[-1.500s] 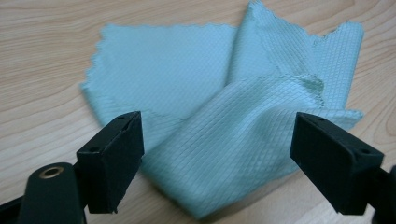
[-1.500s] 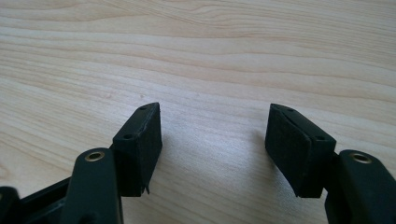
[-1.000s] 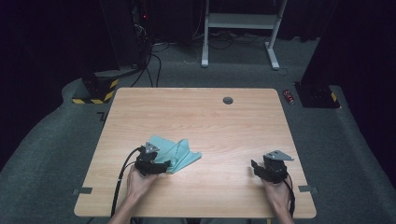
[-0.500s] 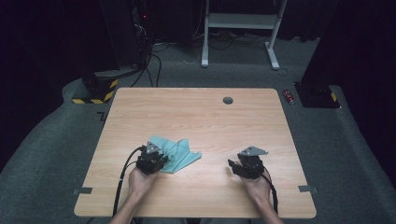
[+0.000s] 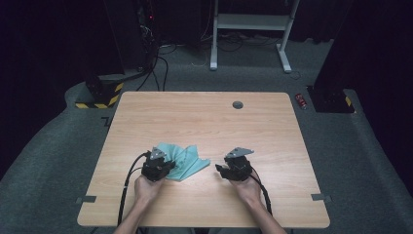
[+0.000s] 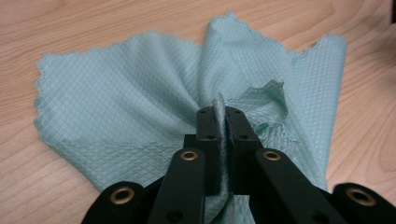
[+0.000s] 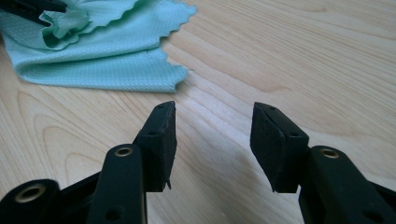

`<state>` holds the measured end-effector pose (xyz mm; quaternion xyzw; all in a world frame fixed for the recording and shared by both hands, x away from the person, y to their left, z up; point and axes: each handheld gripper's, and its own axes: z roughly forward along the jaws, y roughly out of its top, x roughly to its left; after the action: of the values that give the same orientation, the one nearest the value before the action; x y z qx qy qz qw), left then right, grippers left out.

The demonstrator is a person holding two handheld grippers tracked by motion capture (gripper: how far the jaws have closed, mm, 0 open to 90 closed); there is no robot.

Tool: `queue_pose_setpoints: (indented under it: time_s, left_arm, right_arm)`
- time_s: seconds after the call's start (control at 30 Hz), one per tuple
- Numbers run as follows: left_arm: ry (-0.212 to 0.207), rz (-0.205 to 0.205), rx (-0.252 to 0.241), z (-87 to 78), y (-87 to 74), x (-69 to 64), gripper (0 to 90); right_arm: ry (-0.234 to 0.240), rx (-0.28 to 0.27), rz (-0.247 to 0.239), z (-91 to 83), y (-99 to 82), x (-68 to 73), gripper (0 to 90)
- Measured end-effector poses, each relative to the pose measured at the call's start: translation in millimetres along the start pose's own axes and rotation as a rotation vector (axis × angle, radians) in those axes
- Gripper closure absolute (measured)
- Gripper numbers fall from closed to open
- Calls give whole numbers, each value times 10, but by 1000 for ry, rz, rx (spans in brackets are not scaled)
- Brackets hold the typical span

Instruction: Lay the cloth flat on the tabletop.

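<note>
In the left gripper view, a raised fold of the teal cloth (image 6: pixel 140 93) is seen pinched between the jaws of the left gripper (image 6: pixel 218 116), which have just been closing and are now clamped on it; a quilted diamond weave and scalloped edges can be made out there. In the high view, the cloth (image 5: pixel 187 161) is seen lying crumpled on the wooden table (image 5: pixel 204 122), lower left of centre, its long axis running from upper left to lower right, one corner pointing right toward the right gripper (image 5: pixel 221 170). In the right gripper view, the right gripper (image 7: pixel 212 140) is seen with jaws apart over bare wood, the cloth (image 7: pixel 107 51) lying at upper left. No writing can be read.
</note>
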<state>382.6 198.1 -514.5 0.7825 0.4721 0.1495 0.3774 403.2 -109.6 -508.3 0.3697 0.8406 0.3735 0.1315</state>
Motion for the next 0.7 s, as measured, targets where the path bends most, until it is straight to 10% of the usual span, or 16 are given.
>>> queue_pose_setpoints:
  time_s: [0.47,0.7]
  left_arm:
    - [-24,33,-6,13,73,-67,862]
    - [-33,27,-10,14,82,-65,862]
  right_arm:
    - [49,11,-6,281,205,209,500]
    - [65,45,-18,402,239,226,646]
